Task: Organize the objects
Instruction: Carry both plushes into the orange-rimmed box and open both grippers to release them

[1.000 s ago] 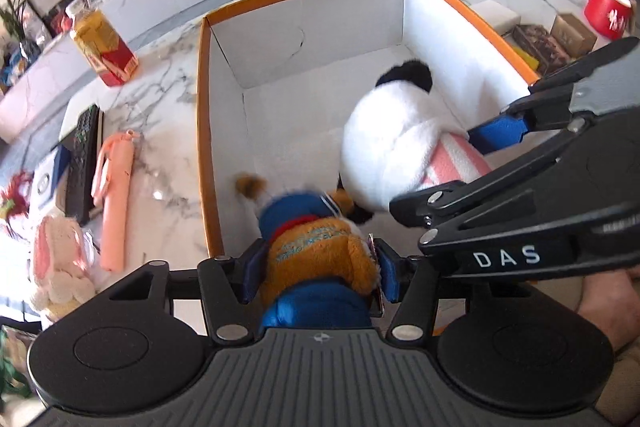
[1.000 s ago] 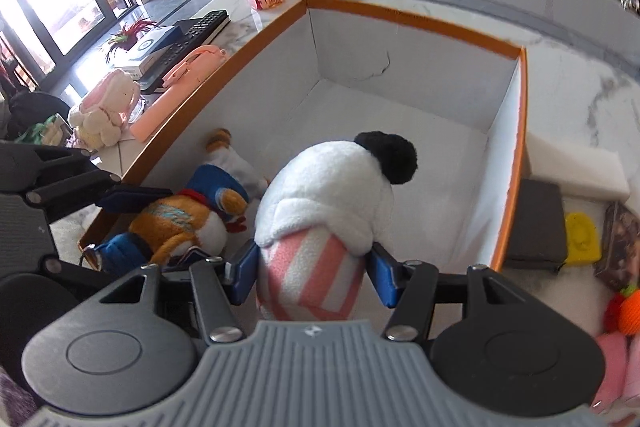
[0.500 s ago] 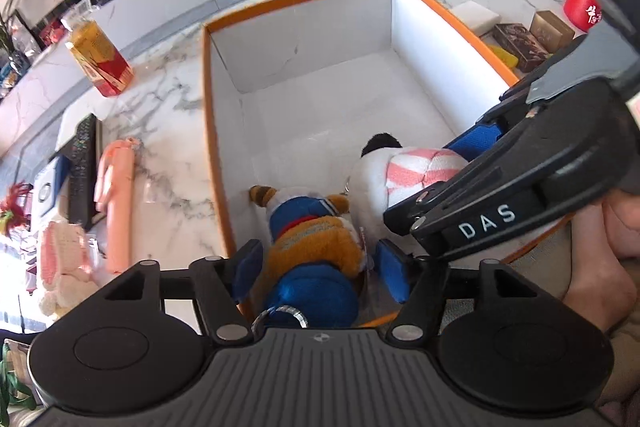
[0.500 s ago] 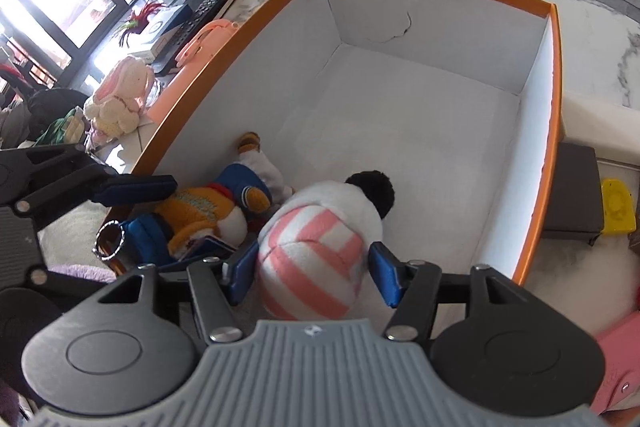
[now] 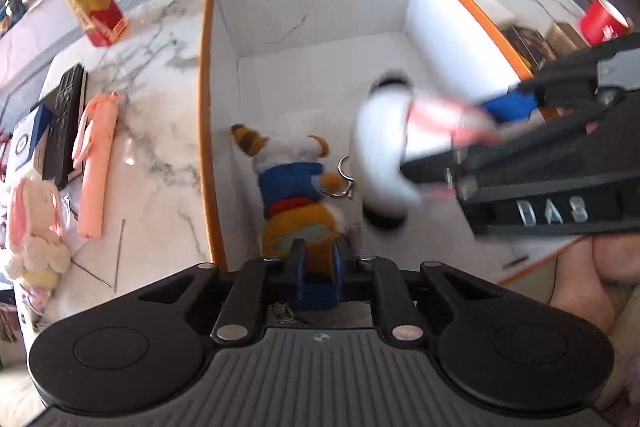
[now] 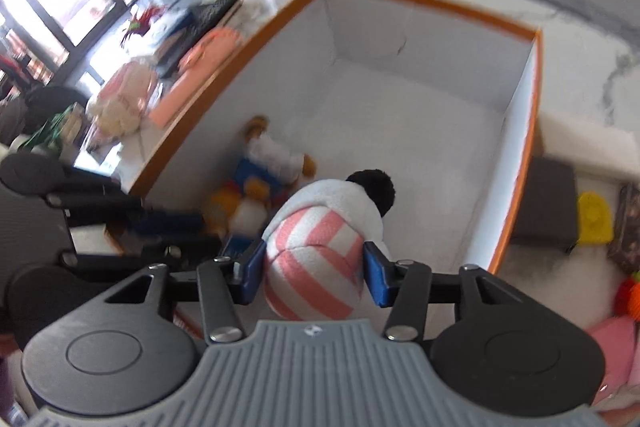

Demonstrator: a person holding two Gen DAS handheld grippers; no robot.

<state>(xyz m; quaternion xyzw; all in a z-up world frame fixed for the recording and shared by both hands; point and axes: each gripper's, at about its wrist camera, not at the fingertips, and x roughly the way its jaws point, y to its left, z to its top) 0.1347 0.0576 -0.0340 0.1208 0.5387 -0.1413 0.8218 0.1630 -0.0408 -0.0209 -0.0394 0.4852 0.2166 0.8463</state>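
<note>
A white box with an orange rim (image 5: 206,75) (image 6: 516,183) stands on the marble counter. My left gripper (image 5: 318,267) is shut on the blue-and-orange plush toy (image 5: 296,195), which hangs low in the box's near left corner; it also shows in the right wrist view (image 6: 256,183). My right gripper (image 6: 314,275) is shut on the pink-striped white plush with a black ear (image 6: 324,247), held over the box's near side; it looks blurred in the left wrist view (image 5: 396,155).
Left of the box lie a pink folded umbrella (image 5: 96,163), a black remote (image 5: 66,123), a pink bunny plush (image 5: 32,231) and a yellow-red carton (image 5: 94,9). Right of it are a red cup (image 5: 604,21), a dark box (image 6: 548,203) and a yellow item (image 6: 596,217).
The left jaws have closed much tighter on the blue-and-orange plush. Both plushes have shifted inside the box, and the right gripper has swung with the striped plush.
</note>
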